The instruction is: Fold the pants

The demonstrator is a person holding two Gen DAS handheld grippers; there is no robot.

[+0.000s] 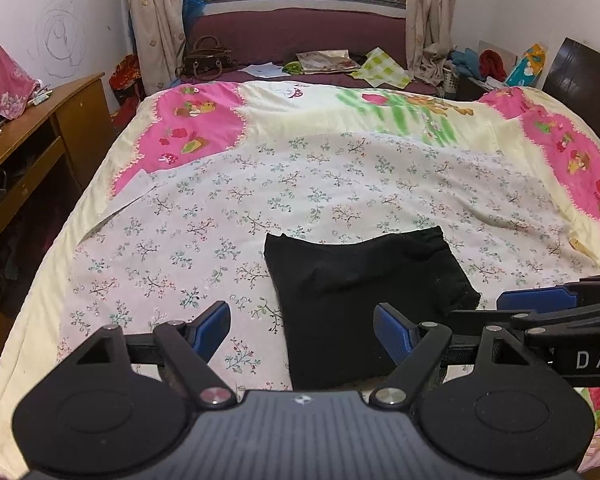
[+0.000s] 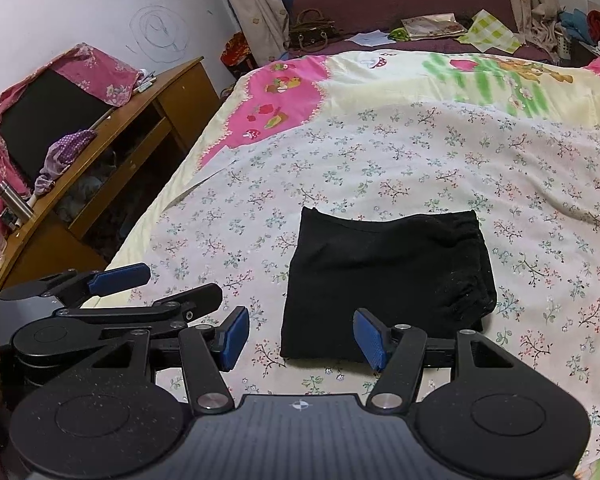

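Observation:
The black pants [image 1: 364, 292] lie folded into a compact rectangle on the floral sheet [image 1: 220, 220] of the bed; they also show in the right wrist view [image 2: 388, 280]. My left gripper [image 1: 302, 334] is open and empty, hovering above the near edge of the pants. My right gripper [image 2: 300, 338] is open and empty, just short of the near edge of the pants. The right gripper shows at the right edge of the left wrist view [image 1: 540, 304]. The left gripper shows at the left of the right wrist view [image 2: 120, 276].
A wooden desk [image 2: 112, 148] with a pink-covered monitor [image 2: 48, 116] stands left of the bed. A purple window bench [image 1: 300, 40] with a handbag [image 1: 206, 60] and clutter runs along the far wall. A dark headboard [image 1: 580, 76] is at the right.

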